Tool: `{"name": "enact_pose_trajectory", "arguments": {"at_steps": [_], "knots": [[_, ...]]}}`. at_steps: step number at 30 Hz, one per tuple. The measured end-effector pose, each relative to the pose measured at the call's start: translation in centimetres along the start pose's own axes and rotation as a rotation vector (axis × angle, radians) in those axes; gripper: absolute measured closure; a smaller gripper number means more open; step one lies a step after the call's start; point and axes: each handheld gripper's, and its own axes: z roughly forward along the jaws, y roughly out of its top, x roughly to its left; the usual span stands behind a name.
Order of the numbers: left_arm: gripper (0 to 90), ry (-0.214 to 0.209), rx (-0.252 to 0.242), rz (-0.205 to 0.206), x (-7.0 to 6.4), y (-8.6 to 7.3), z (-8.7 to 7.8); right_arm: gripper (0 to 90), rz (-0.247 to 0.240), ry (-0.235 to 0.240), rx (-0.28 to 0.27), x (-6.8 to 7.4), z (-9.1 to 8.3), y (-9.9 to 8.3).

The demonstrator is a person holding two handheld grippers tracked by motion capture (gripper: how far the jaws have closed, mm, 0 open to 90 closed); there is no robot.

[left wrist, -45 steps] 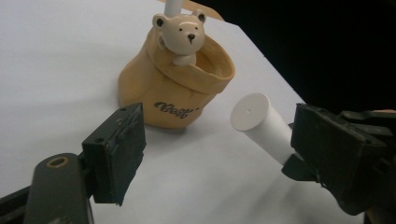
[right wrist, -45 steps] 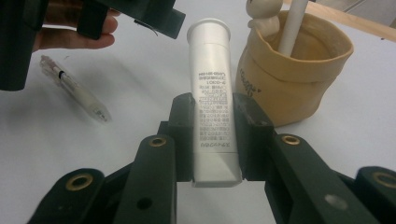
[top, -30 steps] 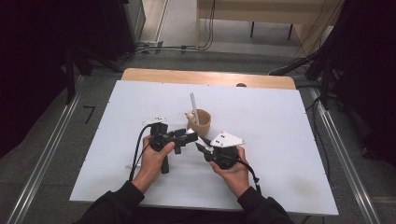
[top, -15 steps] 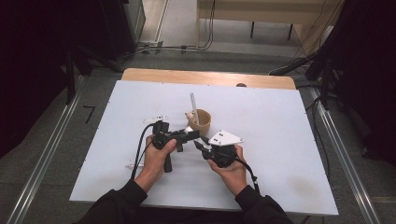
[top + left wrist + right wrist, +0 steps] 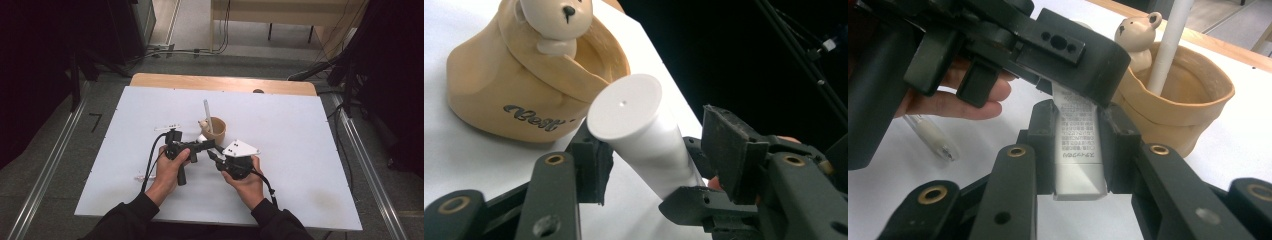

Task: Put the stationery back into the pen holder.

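A white tube (image 5: 1077, 150) with printed text is clamped by its flat crimped end in my right gripper (image 5: 1079, 125), which is shut on it. Its round cap end (image 5: 624, 107) sits between the jaws of my left gripper (image 5: 659, 145), which stands open; one jaw lies against the tube and the other is a little off it. Both grippers (image 5: 212, 150) meet just in front of a tan cup (image 5: 217, 131). The cup (image 5: 499, 95) has a small bear figure (image 5: 555, 20) on its rim and a white stick (image 5: 1170, 40) standing in it.
A clear pen-like item (image 5: 933, 137) lies on the white table (image 5: 300, 130) beside the left hand. A small white object (image 5: 167, 127) lies left of the cup. The table's wooden far edge (image 5: 225, 82) is beyond it.
Both hands have shifted slightly and drawn a little closer together in front of the cup. The cup and stick have not moved.
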Motion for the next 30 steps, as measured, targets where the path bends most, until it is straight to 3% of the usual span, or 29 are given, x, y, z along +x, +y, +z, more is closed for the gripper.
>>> {"name": "enact_pose_trajectory", "arguments": {"at_steps": [7,16,22,30], "knots": [[55.5,0.008,-0.017,-0.01,0.2,0.1,-0.3,68.9,-0.001,-0.006,-0.003,-0.1,-0.1,0.0],[64.2,-0.04,-0.029,-0.026,0.1,0.2,-0.6,68.7,-0.006,-0.012,-0.009,0.0,0.0,-0.1],[67.9,-0.051,-0.037,-0.005,-0.2,0.3,-0.6,66.9,-0.006,-0.02,-0.009,0.0,0.0,-0.1],[68.0,-0.038,-0.092,0.019,-0.4,1.5,-0.9,44.4,0.026,-0.03,0.001,-0.3,0.2,-0.2]]}}
